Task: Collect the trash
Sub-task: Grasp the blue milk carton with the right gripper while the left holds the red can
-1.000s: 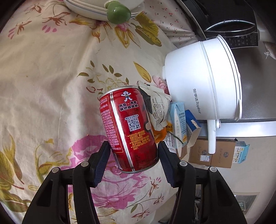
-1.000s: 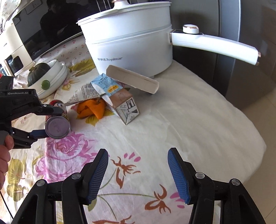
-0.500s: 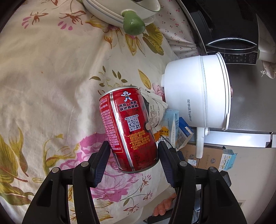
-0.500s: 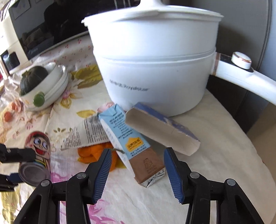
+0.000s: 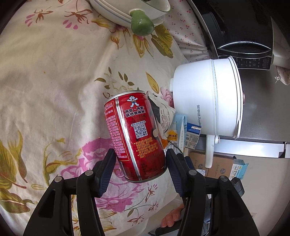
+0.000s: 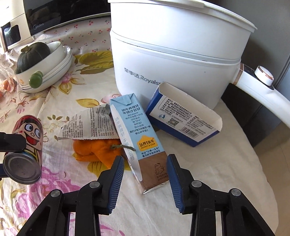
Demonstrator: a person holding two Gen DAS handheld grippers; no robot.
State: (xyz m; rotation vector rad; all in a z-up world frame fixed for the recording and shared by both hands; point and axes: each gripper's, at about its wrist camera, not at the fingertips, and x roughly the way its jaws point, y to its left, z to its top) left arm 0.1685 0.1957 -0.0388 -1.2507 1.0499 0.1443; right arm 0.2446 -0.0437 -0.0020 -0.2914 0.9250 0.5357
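Observation:
My left gripper (image 5: 140,168) is shut on a red drink can (image 5: 135,134) and holds it above the floral tablecloth; the can also shows at the left of the right wrist view (image 6: 27,150). My right gripper (image 6: 145,174) is open, its jaws on either side of the brown lower end of a blue milk carton (image 6: 139,138) lying on the cloth. Beside the carton lie orange peel (image 6: 94,150), a crumpled newspaper scrap (image 6: 87,125) and an open blue-and-white cardboard box (image 6: 183,119).
A white Royalstar electric pot (image 6: 177,59) with a long handle (image 6: 262,87) stands right behind the trash. Stacked white bowls (image 6: 45,70) holding a dark green squash sit at the left. A microwave (image 6: 45,16) is at the back. The table edge (image 6: 261,163) drops off to the right.
My right gripper has moved forward and down to the milk carton, which now lies between its jaws. My left gripper still holds the can and has drifted slightly.

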